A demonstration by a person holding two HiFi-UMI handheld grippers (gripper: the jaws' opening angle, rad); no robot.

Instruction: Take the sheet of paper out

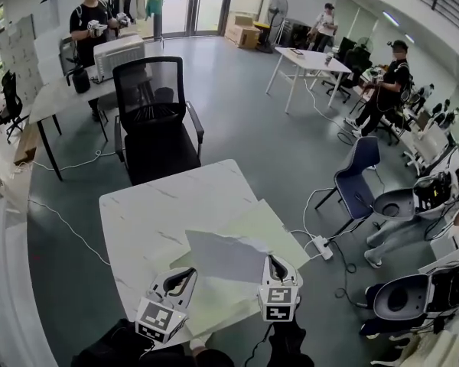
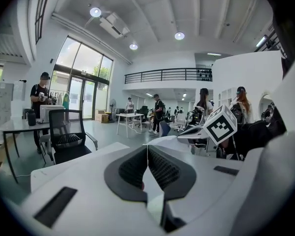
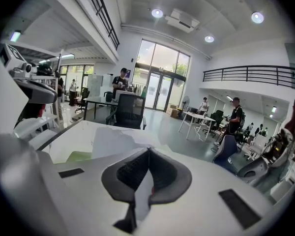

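Observation:
A white sheet of paper point(image 1: 226, 254) stands lifted above a pale green folder point(image 1: 271, 224) at the near end of the white marble table point(image 1: 161, 212). My right gripper point(image 1: 273, 260) is shut on the sheet's right edge. In the right gripper view the paper point(image 3: 113, 140) stretches ahead of the closed jaws point(image 3: 148, 151), with the green folder point(image 3: 78, 156) beneath it. My left gripper point(image 1: 190, 272) is shut on a thin pale edge at the folder's near left corner. It looks like the folder. In the left gripper view point(image 2: 147, 149) a pale strip runs between the pads.
A black mesh office chair point(image 1: 154, 121) stands at the table's far side. A blue chair point(image 1: 359, 178), a power strip point(image 1: 321, 247) and cables lie on the floor to the right. Several people stand at other tables farther off.

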